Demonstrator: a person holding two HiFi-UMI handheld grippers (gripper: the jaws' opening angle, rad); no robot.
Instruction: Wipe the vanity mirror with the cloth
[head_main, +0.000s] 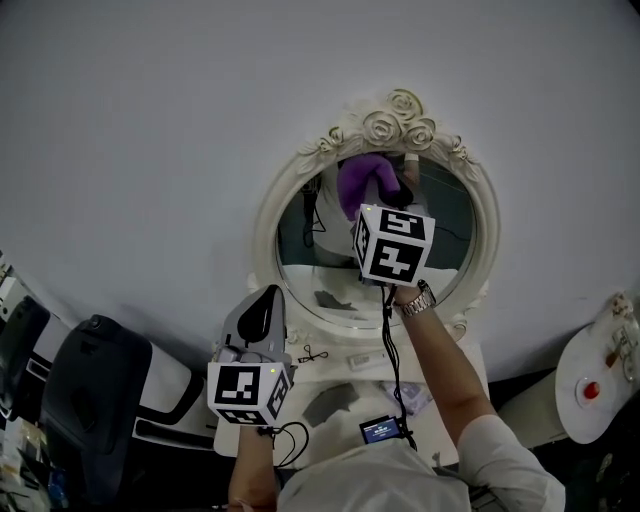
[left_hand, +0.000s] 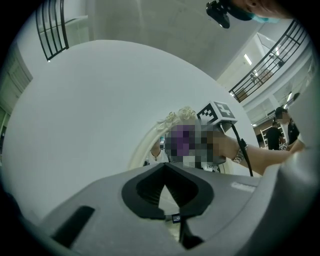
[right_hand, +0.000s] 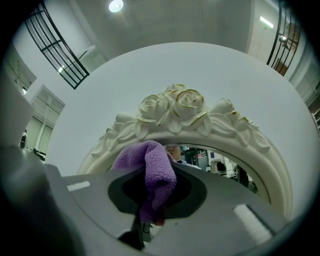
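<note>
The fluffy purple cloth (right_hand: 158, 172) bunches up at the top of the oval mirror (head_main: 268, 222), just under its cream carved roses, and your right gripper (head_main: 389, 203) pinches it. Your left gripper (head_main: 262, 316) hangs closed and empty at the mirror's lower left.

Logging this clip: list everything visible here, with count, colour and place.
vanity mirror: one, cream oval frame with rose crest, against the white wall
cloth: one, purple, at the mirror's top
table: one, white, below the mirror
small metal item: one, dark, on the table
seat-like object: one, black, lower left
round stand: one, white, far right, red item on it
screen device: one, black, cabled, near the person's chest
wristwatch: one, silver, right wrist
right tool: one, grey, shut on the cloth
left tool: one, grey, shut, empty, held low
</note>
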